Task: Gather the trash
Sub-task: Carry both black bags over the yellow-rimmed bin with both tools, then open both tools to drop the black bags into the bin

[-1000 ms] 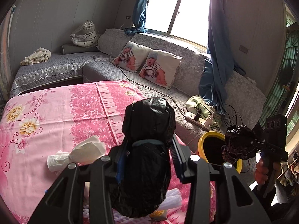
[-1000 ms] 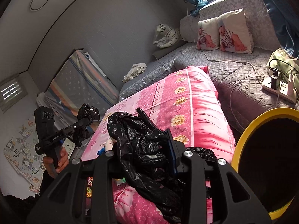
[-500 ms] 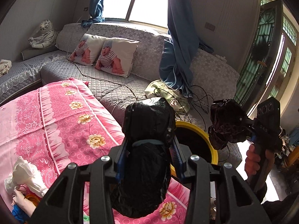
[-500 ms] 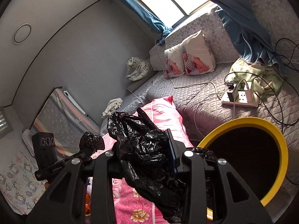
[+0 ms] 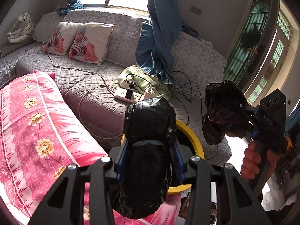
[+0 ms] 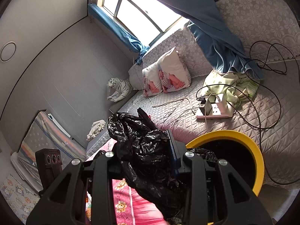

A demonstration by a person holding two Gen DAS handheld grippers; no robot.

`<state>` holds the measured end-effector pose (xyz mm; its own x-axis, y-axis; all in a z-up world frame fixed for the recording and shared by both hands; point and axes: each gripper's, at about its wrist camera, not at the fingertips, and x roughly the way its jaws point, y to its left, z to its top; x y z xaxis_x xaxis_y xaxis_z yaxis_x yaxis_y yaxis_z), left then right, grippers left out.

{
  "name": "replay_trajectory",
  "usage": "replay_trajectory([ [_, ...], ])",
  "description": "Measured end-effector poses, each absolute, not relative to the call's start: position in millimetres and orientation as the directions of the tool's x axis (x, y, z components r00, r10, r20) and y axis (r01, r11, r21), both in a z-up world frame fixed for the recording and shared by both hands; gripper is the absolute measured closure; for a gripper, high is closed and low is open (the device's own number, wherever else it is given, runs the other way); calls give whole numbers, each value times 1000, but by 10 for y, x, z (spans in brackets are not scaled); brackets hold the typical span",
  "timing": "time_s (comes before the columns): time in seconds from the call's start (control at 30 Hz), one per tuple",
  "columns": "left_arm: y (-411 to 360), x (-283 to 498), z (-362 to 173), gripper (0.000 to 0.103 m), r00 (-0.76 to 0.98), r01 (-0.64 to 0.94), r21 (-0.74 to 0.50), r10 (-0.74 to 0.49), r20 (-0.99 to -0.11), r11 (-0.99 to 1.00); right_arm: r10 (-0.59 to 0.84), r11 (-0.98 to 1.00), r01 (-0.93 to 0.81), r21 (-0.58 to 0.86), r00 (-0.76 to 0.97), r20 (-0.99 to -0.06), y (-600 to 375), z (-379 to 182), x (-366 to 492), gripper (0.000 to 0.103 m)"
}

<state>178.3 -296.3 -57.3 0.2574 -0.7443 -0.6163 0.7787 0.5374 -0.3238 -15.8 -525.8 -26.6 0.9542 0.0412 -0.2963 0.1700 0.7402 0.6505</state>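
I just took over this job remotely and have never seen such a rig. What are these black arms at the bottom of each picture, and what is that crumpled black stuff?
No robot: a person carries a hand-held tool in each hand, with a fisheye camera looking along its fingers. One picture is from the left tool, the other from the right tool. Each is shut on a black plastic bag: the left bag bundled, the right bag crumpled. Ahead are a yellow-rimmed bin, a pink flowered cloth and a grey sofa with a power strip.

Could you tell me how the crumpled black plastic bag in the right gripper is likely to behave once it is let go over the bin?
The black plastic bag looks thin and wrinkled, so probably floppy and very light. It bulges past the fingers, so it may spring open. It might drift instead of dropping straight into the yellow-rimmed bin.
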Motion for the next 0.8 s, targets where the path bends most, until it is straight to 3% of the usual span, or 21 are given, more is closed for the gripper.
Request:
replay_trajectory([
  [0.8,-3965,1829,-1193,64,124,800,-341,-692,-711,494,-21,656,308,689,920,-392,-5642,-782,-16,69],
])
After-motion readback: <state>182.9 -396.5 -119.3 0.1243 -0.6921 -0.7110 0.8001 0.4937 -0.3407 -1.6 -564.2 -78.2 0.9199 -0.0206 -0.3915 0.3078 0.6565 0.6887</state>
